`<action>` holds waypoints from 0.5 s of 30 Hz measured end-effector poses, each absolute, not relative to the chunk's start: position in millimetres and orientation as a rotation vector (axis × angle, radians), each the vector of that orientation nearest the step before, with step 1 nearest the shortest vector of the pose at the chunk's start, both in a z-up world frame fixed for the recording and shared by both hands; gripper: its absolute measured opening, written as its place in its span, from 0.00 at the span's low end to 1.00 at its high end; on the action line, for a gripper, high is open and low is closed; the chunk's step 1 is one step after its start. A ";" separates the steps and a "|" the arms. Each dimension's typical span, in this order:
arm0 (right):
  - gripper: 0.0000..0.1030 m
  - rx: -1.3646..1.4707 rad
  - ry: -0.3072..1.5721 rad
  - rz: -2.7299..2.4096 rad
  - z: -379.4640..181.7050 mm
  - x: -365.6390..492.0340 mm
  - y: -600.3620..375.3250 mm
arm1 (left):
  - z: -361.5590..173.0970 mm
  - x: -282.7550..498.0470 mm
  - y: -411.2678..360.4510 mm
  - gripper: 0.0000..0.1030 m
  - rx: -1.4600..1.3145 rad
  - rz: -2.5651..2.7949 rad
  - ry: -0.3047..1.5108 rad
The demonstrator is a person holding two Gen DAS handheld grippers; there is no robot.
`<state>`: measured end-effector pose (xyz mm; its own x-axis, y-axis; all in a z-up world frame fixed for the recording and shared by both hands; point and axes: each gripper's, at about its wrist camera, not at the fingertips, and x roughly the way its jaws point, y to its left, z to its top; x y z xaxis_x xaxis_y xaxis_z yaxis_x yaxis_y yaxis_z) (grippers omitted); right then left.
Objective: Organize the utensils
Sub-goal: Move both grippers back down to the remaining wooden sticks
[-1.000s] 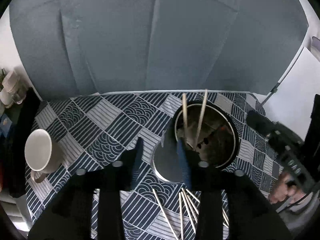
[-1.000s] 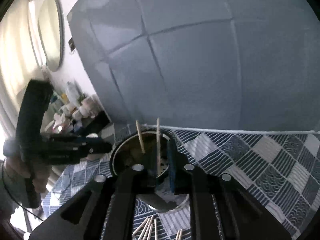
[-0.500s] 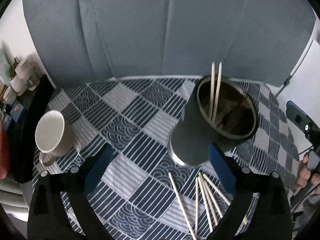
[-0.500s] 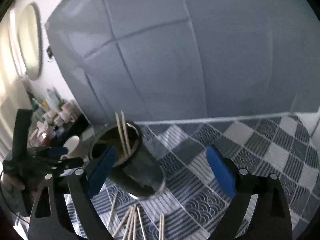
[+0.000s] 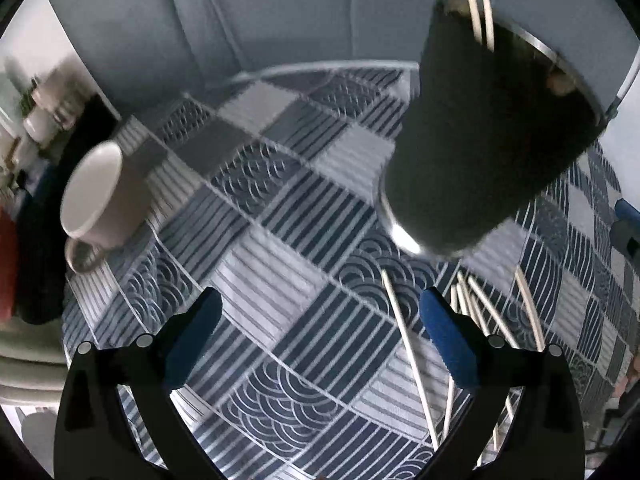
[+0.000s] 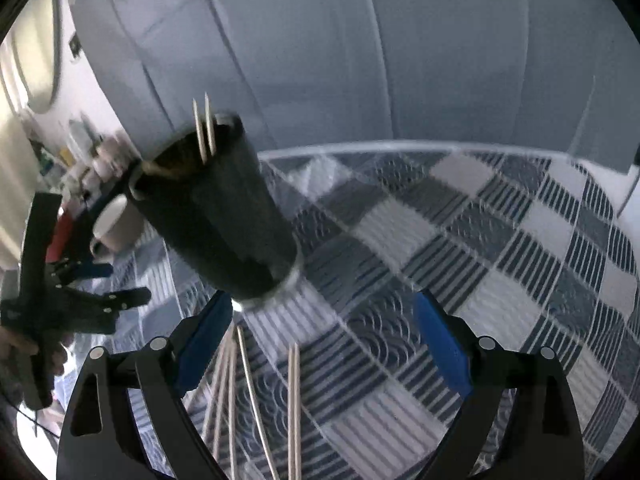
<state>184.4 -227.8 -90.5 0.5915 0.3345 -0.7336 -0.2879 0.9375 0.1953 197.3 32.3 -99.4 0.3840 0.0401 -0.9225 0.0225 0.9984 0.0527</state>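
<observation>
My left tool [image 5: 320,328] and my right tool [image 6: 324,328] both gape wide with nothing between the fingers. The dark holder [image 5: 484,140] stands on the desk [image 5: 280,248] with two chopsticks [image 5: 480,12] in it; loose chopsticks [image 6: 256,392] lie before it. Only the right view shows my left tool from outside, held low beside the white mug [image 5: 100,196].

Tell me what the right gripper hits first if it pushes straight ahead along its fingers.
Likely the patterned tablecloth: nothing lies between the open right gripper. The dark holder sits left of that line, though depth is unclear.
</observation>
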 end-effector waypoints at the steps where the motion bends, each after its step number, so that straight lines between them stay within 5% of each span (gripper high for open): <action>1: 0.85 0.050 0.888 0.355 -95.7 183.8 -227.6 | -103.3 195.7 31.0 0.94 0.062 0.010 1.185; 15: 0.85 -0.029 1.072 0.317 -159.7 164.1 -230.3 | -140.8 181.6 17.5 0.94 0.097 0.004 1.288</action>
